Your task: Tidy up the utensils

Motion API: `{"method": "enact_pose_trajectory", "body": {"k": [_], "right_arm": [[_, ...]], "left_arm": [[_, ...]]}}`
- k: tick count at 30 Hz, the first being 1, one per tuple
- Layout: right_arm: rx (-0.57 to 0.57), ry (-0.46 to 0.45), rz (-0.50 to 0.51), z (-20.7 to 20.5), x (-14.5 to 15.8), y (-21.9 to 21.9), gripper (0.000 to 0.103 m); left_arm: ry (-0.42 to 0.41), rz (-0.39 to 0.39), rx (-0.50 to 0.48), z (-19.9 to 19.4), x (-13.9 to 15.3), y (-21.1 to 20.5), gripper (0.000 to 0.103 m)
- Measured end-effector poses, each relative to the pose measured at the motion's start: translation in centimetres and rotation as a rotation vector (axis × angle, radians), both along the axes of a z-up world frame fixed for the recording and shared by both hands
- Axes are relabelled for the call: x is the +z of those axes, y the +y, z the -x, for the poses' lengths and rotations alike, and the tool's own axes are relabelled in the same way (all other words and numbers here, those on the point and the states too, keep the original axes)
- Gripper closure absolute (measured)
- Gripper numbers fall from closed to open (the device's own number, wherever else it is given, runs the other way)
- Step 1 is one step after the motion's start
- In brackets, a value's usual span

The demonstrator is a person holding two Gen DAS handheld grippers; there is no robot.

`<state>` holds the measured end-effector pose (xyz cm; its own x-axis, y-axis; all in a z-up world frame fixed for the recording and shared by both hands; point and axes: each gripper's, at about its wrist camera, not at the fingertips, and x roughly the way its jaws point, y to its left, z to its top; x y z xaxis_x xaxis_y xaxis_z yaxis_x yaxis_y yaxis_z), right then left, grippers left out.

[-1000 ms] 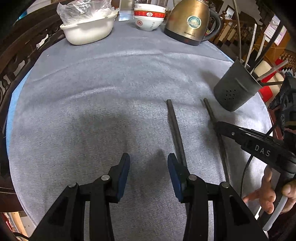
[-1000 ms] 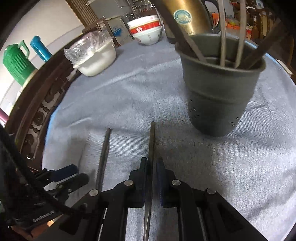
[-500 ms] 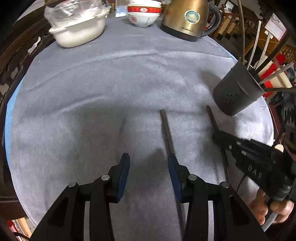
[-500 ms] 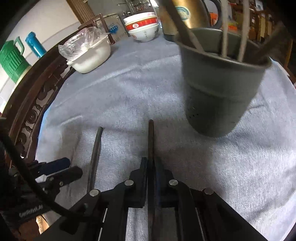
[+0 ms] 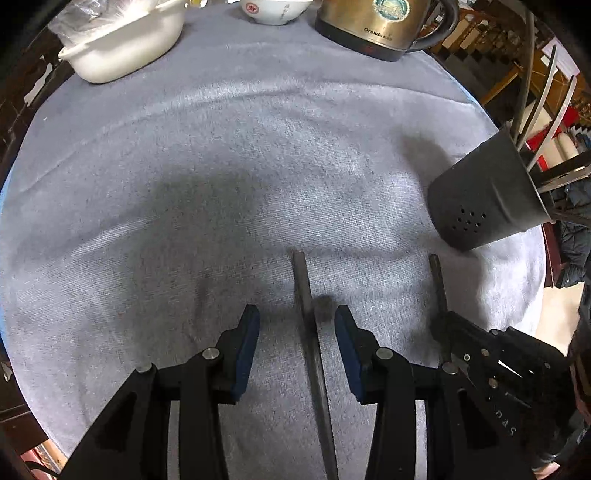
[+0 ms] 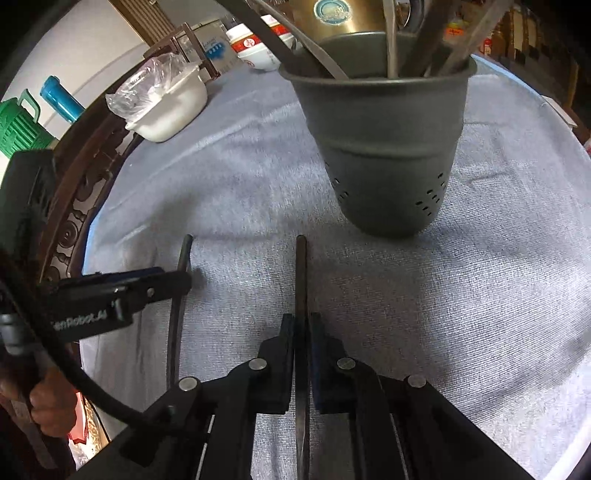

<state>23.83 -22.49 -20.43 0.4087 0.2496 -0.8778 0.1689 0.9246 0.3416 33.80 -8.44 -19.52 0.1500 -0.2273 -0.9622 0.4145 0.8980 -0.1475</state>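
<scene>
- the left gripper (image 5: 296, 325) has its jaws wide apart. they grab nothing.
- a dark chopstick (image 5: 310, 347) lies flat on the grey cloth (image 5: 221, 166), in the gap between the left gripper's blue pads (image 5: 248, 343). it sits nearer the right-side pad, and i cannot tell if it touches it.
- the right gripper (image 6: 302, 332) has its jaws squeezed tight on a second chopstick (image 6: 301, 273). the tip of this stick points at the holder.
- the dark grey holder (image 6: 384, 147) stands up on the cloth, just past that tip. it has small holes near the bottom and more long utensils (image 6: 391, 37) stick out of its top.
- the two chopsticks lie side by side, a bit apart.
- a white dish (image 5: 122, 48), a small bowl (image 5: 275, 11) and a gold kettle (image 5: 373, 26) sit at the far edge of the cloth.
</scene>
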Motion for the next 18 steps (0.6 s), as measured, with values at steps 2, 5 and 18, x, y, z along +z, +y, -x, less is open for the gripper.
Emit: {"method": "enact_pose_trajectory", "body": {"k": [2, 5, 18], "right_arm": [[0.005, 0.02, 0.004, -0.5, 0.1, 0.2, 0.092], [-0.019, 0.027, -0.026, -1.1, -0.1, -0.2, 0.092], [0.035, -0.071, 0.067, -0.9, 0.3, 0.8, 0.095]], "left_arm": [[0.007, -0.013, -0.006, -0.3, -0.1, -0.4, 0.06], [0.015, -0.008, 0.0, -0.7, -0.2, -0.7, 0.06], [-0.047, -0.01, 0.014, -0.5, 0.0, -1.4, 0.094]]}}
